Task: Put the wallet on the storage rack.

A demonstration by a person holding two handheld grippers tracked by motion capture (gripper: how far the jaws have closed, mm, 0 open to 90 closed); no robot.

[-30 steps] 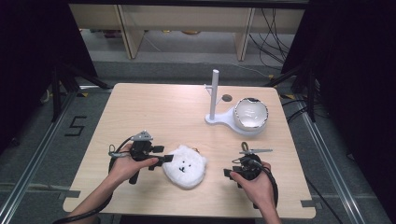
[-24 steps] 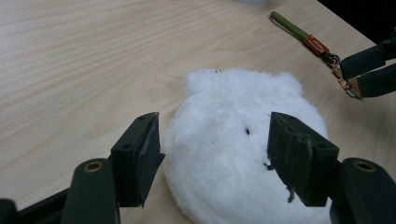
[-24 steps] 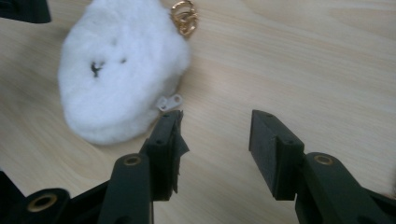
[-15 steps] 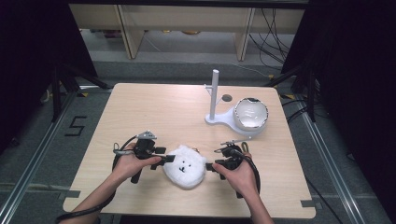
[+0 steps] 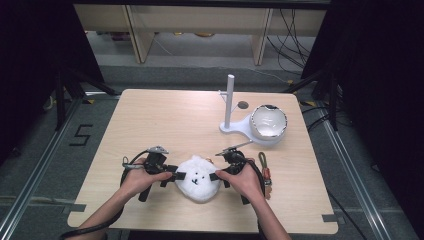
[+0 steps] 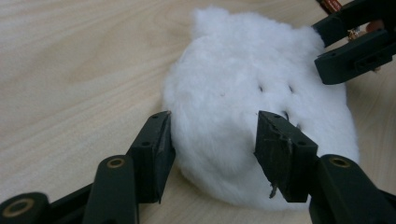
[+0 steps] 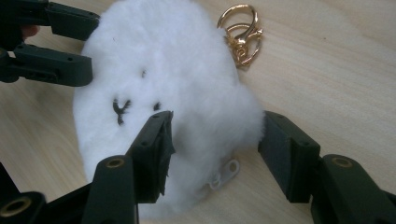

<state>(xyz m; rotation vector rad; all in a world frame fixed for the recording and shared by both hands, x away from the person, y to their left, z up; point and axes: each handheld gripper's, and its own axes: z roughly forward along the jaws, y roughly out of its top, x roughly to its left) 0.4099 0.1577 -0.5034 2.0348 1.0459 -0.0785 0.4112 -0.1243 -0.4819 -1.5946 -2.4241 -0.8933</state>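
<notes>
At the near edge of the surface (image 5: 150,115) lies the white plush (image 5: 199,179), face up, with my two tongs set on it from either side. My left tongs (image 5: 176,177) have just been closing; in the left gripper view the plush (image 6: 252,116) sits between the jaws, with fur against both pads, one pad (image 6: 158,149) at its side and the other over its front. I read that as a light grip on the plush. My right tongs (image 5: 216,177) have just been opening and stand wide; in the right gripper view the plush (image 7: 159,84) bulges between the jaws, one pad (image 7: 156,144) lying over the fur, the other standing just clear of it. A gold clasp (image 7: 240,32) lies on the wood just beside the plush, and a small white tab (image 7: 224,173) pokes out under it. Beyond my right hand (image 5: 242,181) lies a strap (image 5: 265,170). Well apart, at the far right, stands a white stand (image 5: 231,107) with a shiny bowl (image 5: 269,121) on its base.
</notes>
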